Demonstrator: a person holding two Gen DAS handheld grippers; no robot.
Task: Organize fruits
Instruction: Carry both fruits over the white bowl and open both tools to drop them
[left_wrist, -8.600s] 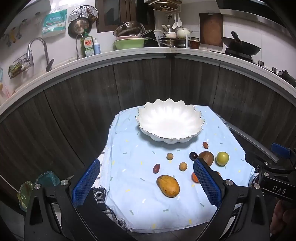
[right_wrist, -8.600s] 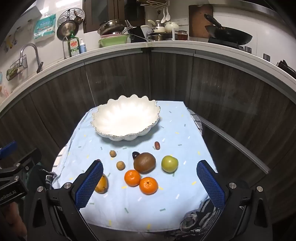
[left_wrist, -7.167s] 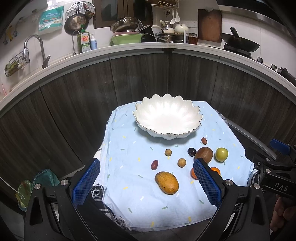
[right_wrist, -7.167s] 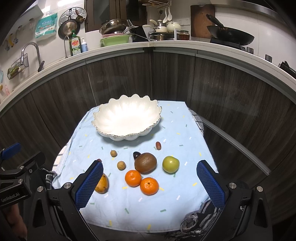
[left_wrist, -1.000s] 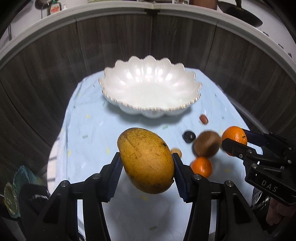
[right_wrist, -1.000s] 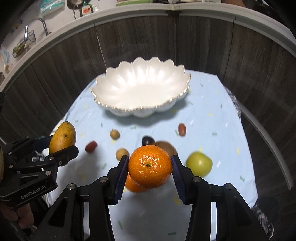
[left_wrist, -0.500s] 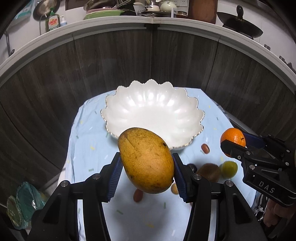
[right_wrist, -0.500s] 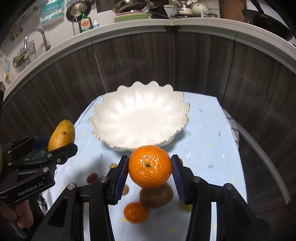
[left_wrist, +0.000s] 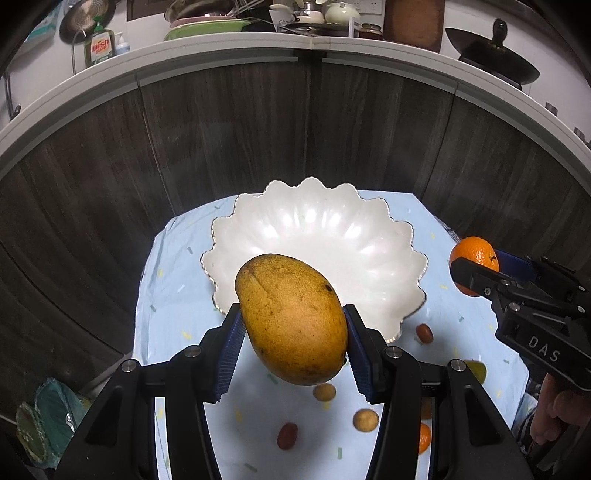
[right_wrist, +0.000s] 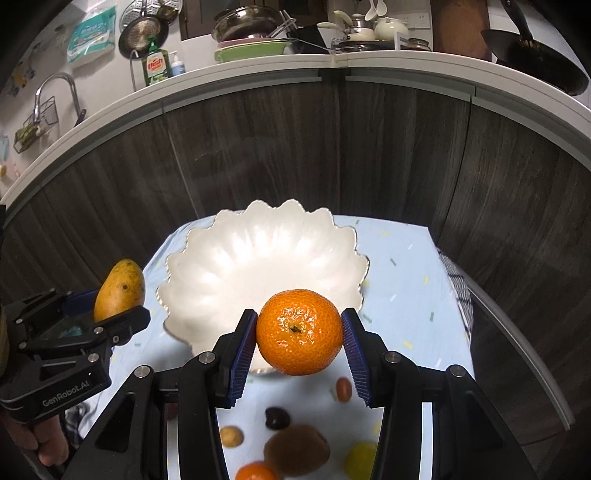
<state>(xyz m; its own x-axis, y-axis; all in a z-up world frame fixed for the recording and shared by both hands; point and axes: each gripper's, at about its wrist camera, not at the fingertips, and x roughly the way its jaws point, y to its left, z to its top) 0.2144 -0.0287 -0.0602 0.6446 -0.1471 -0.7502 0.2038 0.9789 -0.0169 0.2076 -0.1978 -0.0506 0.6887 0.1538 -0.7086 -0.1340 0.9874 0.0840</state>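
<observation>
My left gripper (left_wrist: 291, 343) is shut on a yellow-brown mango (left_wrist: 291, 317) and holds it in the air just in front of the white scalloped bowl (left_wrist: 369, 243). My right gripper (right_wrist: 298, 345) is shut on an orange mandarin (right_wrist: 298, 331), also held up before the bowl (right_wrist: 229, 273). The bowl's inside holds no fruit. Each view shows the other gripper at its side: the mandarin (left_wrist: 474, 254) at right, the mango (right_wrist: 119, 290) at left.
On the light blue cloth (right_wrist: 402, 291) below lie a kiwi (right_wrist: 295, 454), a second mandarin (right_wrist: 255, 472), a green fruit (right_wrist: 360, 459), a dark plum (right_wrist: 276, 417), and small red and brown fruits (left_wrist: 287, 435). Dark cabinet fronts (left_wrist: 295, 129) curve behind the table.
Both grippers have risen and moved forward toward the bowl with their fruit. The bowl looks larger and the loose fruits have slid lower in both views.
</observation>
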